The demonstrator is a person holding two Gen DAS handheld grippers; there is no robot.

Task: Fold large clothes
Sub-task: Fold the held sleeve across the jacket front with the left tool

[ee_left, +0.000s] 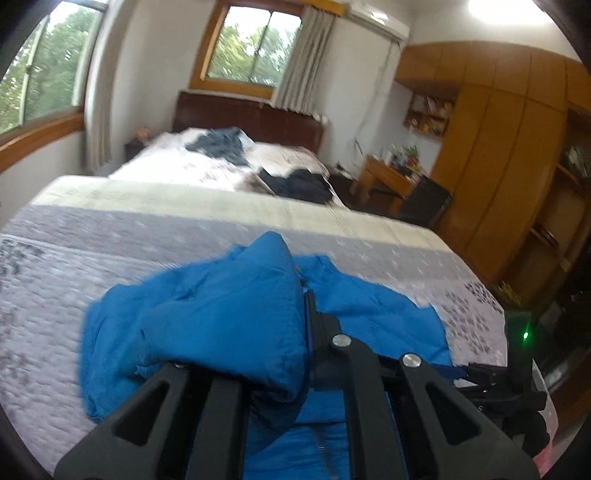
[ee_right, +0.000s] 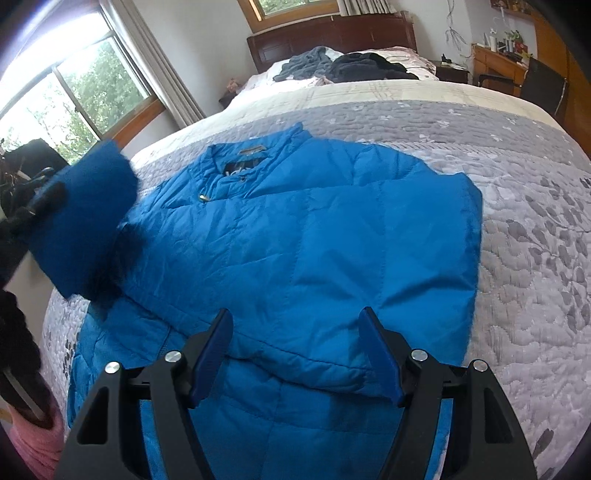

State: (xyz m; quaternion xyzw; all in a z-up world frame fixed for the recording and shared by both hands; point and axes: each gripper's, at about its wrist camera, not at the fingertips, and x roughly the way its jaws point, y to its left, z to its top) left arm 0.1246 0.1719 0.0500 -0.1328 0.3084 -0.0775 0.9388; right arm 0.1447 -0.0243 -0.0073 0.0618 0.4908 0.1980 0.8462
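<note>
I'm seeing a grey quilted bedspread (ee_right: 517, 229) lying over the bed, dark clothes (ee_right: 369, 64) sitting heaped near the wooden headboard (ee_right: 332, 33), curtains (ee_left: 299, 62) hanging beside a window (ee_left: 255, 48), and a wooden wardrobe (ee_left: 498, 147) standing behind a desk (ee_left: 388, 177).

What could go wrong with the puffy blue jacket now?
The left gripper holds one sleeve lifted off the bed; the slippery, puffy fabric could slide out before it is laid across the blue jacket. The right gripper hangs open above the hem, pinning nothing, so pulling the sleeve may drag the whole jacket crooked on the quilt.
</note>
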